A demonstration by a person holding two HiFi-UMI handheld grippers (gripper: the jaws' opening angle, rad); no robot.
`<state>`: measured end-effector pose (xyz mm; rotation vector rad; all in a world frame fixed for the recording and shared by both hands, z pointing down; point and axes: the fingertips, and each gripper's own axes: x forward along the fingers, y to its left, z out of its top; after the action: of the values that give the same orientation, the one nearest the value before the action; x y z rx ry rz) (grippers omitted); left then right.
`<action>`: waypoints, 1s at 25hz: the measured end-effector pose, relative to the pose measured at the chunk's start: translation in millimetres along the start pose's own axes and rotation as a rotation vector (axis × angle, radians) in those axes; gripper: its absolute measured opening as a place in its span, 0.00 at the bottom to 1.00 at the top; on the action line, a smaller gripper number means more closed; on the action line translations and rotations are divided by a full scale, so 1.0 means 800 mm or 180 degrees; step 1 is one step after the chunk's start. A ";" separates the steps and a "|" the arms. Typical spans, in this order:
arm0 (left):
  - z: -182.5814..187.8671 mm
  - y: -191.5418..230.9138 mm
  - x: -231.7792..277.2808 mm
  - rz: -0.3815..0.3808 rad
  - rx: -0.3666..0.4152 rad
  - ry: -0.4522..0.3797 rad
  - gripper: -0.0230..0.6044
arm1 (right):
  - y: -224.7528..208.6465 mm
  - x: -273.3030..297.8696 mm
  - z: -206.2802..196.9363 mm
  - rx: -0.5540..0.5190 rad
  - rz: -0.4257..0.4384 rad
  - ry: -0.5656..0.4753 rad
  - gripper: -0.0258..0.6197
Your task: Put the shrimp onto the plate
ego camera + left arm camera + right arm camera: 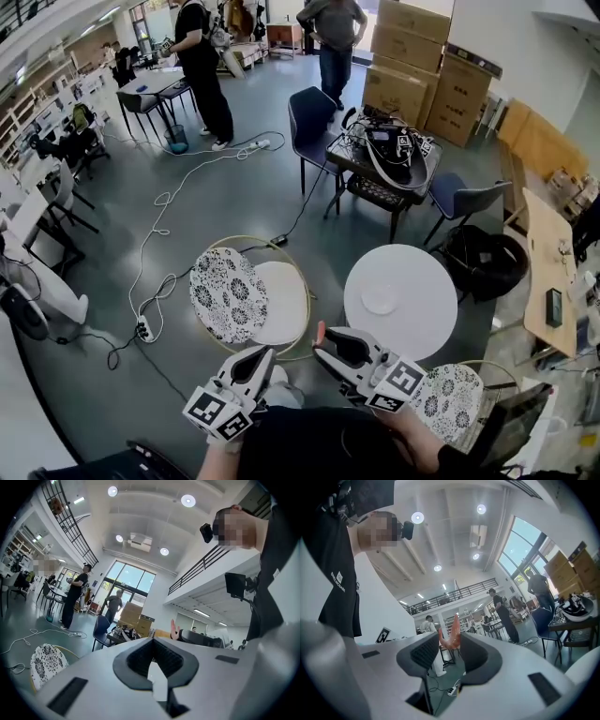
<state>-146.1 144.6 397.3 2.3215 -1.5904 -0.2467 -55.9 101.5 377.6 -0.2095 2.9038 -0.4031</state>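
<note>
**Operator:** State of the fingers, and location of the shrimp?

**Checker:** Right gripper (pixel 450 641): the fingers grip the shrimp (pixel 451 631) near their tips. Its long axis runs roughly in line with the fingers, so most of its length projects beyond them. Left gripper (pixel 152 641): the fingertips meet, with nothing between them.

**Operator:** Which relation governs the coming move?

**Checker:** The plate (pixel 380 300) lies ahead of the right fingers and off to their right, well apart, on the round white table (pixel 417 262). The right fingers are nearer to it than the left. Judgement: the shrimp must be carried out over the table before release.

**Operator:** Limits of observation?

**Checker:** Neither gripper view shows the plate. It is a white plate on a white table, so its rim is faint. The clamped part of the shrimp is hidden behind the pads, so grip depth cannot be confirmed.
</note>
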 end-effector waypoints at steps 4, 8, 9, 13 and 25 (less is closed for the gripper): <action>0.020 0.047 0.019 -0.0061 -0.0040 0.0039 0.04 | -0.028 0.043 0.004 -0.0003 -0.0092 -0.0003 0.27; 0.044 0.096 0.039 -0.0221 -0.0042 0.0109 0.04 | -0.059 0.093 0.009 -0.0032 -0.0246 -0.0041 0.27; 0.049 0.107 0.043 -0.0267 -0.0050 0.0142 0.04 | -0.066 0.103 0.011 -0.0035 -0.0298 -0.0059 0.27; 0.061 0.149 0.059 -0.0407 -0.0033 0.0299 0.04 | -0.088 0.137 0.014 -0.0070 -0.0483 -0.0095 0.27; 0.054 0.188 0.110 -0.0694 -0.0160 0.0636 0.04 | -0.150 0.151 0.011 -0.0047 -0.0974 -0.0040 0.27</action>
<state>-258.9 6.0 413.0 2.3964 -1.2256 -0.0980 -157.8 -35.4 381.2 -0.6606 2.8662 -0.4253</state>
